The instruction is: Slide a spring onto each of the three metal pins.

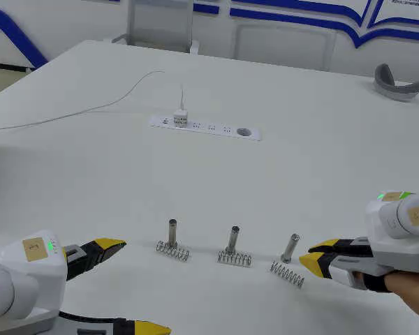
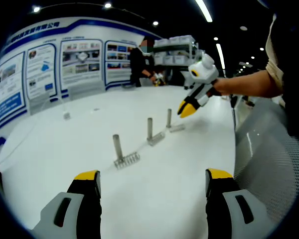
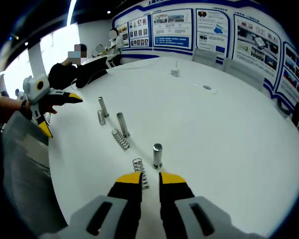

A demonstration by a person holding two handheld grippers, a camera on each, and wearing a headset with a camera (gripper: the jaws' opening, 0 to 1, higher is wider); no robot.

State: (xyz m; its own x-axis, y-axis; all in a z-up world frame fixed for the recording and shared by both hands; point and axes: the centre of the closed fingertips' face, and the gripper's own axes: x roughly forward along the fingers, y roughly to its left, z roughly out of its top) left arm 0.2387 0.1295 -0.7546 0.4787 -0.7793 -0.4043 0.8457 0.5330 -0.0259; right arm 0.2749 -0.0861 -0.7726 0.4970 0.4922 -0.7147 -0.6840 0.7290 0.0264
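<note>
Left gripper (image 2: 153,175) gapes wide, low in frame, facing three pins (image 2: 149,128). Right gripper (image 3: 151,178), narrowly parted, seems empty beside a spring (image 3: 138,167).

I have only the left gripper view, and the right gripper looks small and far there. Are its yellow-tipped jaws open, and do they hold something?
Observer: In the right gripper view, the right gripper has its jaws nearly together, with a narrow gap and nothing between them.
Operator: Where is the closest spring to it?
Observer: A small coiled metal spring lies flat on the white table just ahead of one jaw tip, beside the nearest short upright metal pin. I cannot tell if the tip and the spring touch.
</note>
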